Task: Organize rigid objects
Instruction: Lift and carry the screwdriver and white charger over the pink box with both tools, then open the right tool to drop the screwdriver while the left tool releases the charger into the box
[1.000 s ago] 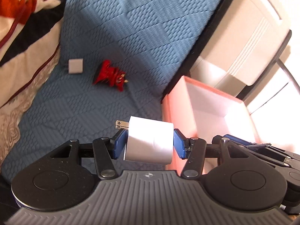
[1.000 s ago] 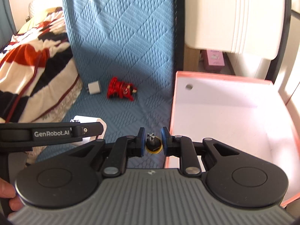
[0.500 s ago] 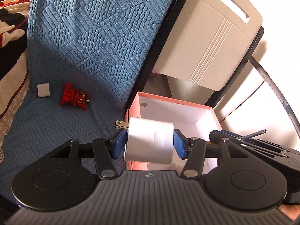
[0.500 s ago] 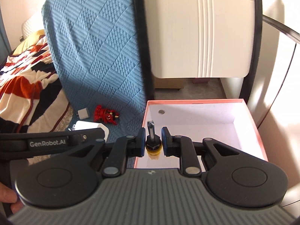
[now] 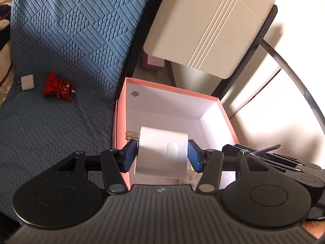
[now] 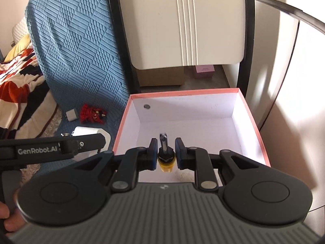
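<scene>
Left gripper [image 5: 162, 152] clamped by its blue pads [image 5: 130, 155] on a white charger block [image 5: 161, 152] at lower centre of the left wrist view — prongs sticking out to the left, block hanging over the open pink box [image 5: 121, 109]. Right gripper [image 6: 165, 152] nearly closed on a small screwdriver bit [image 6: 165, 156], yellow base low, dark metal tip pointing up the frame, also over the box's white inside [image 6: 193, 126]. Showed nothing in the box but a round magnet spot on the far wall. Further out, on the blue quilted cover [image 5: 61, 40] at left of the left wrist view — a small white plug adapter [image 5: 27, 82] lying just beside a red toy figure [image 5: 57, 87], both well apart from the box. Beyond the box, a cream cabinet panel [image 5: 203, 24] filling the upper right.
</scene>
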{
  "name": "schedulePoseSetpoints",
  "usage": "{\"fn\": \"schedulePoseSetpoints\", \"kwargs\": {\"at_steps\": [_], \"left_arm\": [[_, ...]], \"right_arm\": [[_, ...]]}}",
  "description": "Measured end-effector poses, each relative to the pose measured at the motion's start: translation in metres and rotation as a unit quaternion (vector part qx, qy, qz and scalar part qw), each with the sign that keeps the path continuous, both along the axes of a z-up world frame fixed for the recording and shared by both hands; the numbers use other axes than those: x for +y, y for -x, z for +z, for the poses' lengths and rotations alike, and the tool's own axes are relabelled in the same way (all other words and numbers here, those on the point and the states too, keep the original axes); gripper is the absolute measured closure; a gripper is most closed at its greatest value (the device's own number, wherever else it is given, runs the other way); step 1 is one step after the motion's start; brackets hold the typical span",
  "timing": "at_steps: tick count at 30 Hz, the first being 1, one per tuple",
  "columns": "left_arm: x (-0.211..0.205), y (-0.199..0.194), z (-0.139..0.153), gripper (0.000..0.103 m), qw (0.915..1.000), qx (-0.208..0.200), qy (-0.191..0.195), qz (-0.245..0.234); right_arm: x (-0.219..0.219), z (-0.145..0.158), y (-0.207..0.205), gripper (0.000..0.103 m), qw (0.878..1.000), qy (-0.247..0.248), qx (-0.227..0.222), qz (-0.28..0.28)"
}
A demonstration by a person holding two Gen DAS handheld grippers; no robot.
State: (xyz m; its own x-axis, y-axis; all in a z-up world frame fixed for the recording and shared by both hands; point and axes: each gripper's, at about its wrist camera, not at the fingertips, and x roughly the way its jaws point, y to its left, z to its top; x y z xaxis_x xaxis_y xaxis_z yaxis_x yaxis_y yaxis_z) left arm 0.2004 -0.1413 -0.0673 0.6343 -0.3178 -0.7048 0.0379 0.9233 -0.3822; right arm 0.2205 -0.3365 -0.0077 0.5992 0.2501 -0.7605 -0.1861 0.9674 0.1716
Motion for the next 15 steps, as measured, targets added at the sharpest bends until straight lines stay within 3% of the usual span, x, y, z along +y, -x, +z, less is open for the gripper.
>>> {"fn": "schedulePoseSetpoints", "kwargs": {"at_steps": [7, 15], "left_arm": [[-0.020, -0.004, -0.032, 0.044, 0.9993, 0.031, -0.016, -0.016], [-0.032, -0.011, -0.045, 0.044, 0.9976, 0.055, -0.031, -0.028]], "right_arm": [[-0.019, -0.039, 0.010, 0.082, 0.999, 0.008, 0.042, -0.015], [-0.033, -0.068, 0.017, 0.081, 0.997, 0.016, 0.072, -0.028]]}}
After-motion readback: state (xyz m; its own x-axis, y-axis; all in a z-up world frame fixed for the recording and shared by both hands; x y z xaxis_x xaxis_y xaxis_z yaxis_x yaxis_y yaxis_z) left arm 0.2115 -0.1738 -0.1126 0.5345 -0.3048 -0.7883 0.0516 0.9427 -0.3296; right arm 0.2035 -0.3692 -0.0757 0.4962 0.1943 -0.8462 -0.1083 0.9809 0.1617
